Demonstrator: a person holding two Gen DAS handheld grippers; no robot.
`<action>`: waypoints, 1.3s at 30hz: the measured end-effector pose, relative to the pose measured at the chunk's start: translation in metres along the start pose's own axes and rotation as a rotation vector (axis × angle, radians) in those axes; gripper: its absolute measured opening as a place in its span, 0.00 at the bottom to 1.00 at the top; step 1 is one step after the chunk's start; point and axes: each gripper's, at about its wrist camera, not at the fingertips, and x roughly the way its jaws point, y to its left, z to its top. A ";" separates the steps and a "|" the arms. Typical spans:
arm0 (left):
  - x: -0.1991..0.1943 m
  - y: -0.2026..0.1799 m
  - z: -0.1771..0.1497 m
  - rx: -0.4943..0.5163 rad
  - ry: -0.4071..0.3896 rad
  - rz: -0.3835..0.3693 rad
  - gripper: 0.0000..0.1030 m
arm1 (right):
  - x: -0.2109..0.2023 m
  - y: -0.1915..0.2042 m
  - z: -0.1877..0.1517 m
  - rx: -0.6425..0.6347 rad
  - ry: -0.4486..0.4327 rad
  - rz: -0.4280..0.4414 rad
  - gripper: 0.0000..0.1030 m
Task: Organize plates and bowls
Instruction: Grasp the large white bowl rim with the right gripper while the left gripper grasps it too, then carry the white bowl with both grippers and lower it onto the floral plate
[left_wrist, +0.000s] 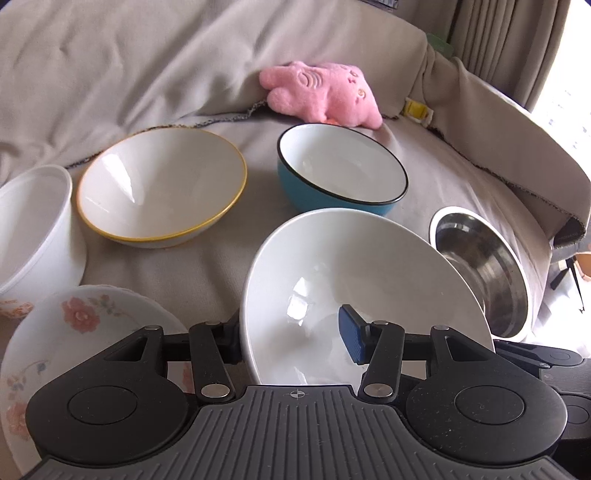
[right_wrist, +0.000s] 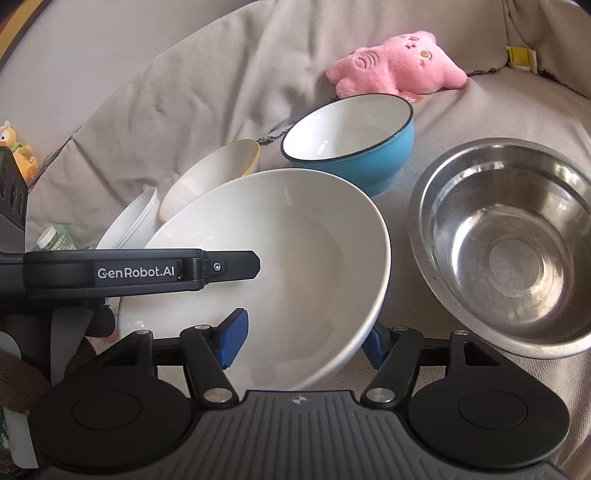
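Observation:
A large white bowl (left_wrist: 354, 280) (right_wrist: 291, 266) is tilted between both grippers. My left gripper (left_wrist: 291, 339) straddles its left rim with one blue pad inside and the other finger outside. My right gripper (right_wrist: 304, 341) straddles its right rim the same way. Both jaws stand wide, and I cannot tell whether they pinch the rim. Behind it sit a blue bowl (left_wrist: 340, 170) (right_wrist: 354, 147), a yellow-rimmed white bowl (left_wrist: 162, 188) (right_wrist: 214, 173) and a steel bowl (left_wrist: 484, 273) (right_wrist: 509, 243). A floral plate (left_wrist: 74, 332) lies at lower left.
Everything rests on a grey cloth-covered sofa (left_wrist: 184, 74). A pink plush toy (left_wrist: 321, 96) (right_wrist: 399, 62) lies at the back. A white plastic tub (left_wrist: 29, 229) stands at far left. A small bottle (right_wrist: 55, 240) shows at left in the right wrist view.

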 end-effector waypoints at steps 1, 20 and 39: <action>-0.001 0.003 -0.002 -0.009 0.002 0.001 0.52 | 0.001 0.001 0.000 0.006 0.001 0.004 0.64; -0.080 0.090 -0.070 -0.222 -0.023 0.108 0.51 | 0.024 0.106 -0.017 -0.197 0.101 0.135 0.68; -0.082 0.125 -0.085 -0.307 0.029 0.190 0.43 | 0.044 0.143 -0.019 -0.333 0.161 0.051 0.71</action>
